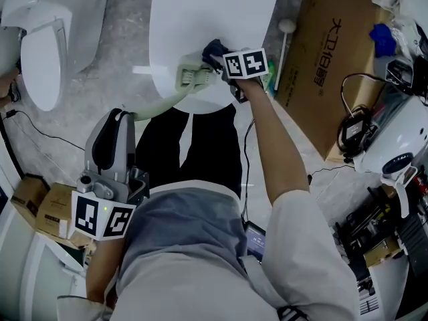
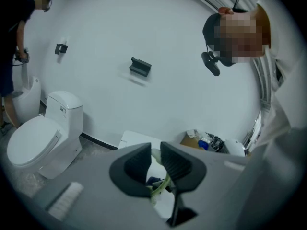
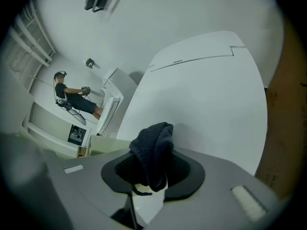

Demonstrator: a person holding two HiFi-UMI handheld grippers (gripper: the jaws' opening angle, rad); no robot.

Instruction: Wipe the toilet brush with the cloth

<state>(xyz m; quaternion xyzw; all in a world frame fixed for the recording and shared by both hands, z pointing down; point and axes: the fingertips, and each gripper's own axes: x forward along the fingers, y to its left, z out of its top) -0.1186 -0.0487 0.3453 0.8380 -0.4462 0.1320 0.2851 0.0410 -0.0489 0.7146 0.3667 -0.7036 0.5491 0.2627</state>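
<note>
The left gripper (image 2: 154,158) has its jaws nearly together on the pale green handle of the toilet brush (image 1: 191,76), whose head lies over the front edge of the closed toilet lid (image 1: 200,12). The right gripper (image 3: 152,172) is clamped on the dark cloth (image 3: 152,147), which is held right against the brush head. A cardboard box (image 1: 328,59) leans just right of the toilet. A second toilet (image 1: 41,59) stands at the left, and cables trail across the floor.
</note>
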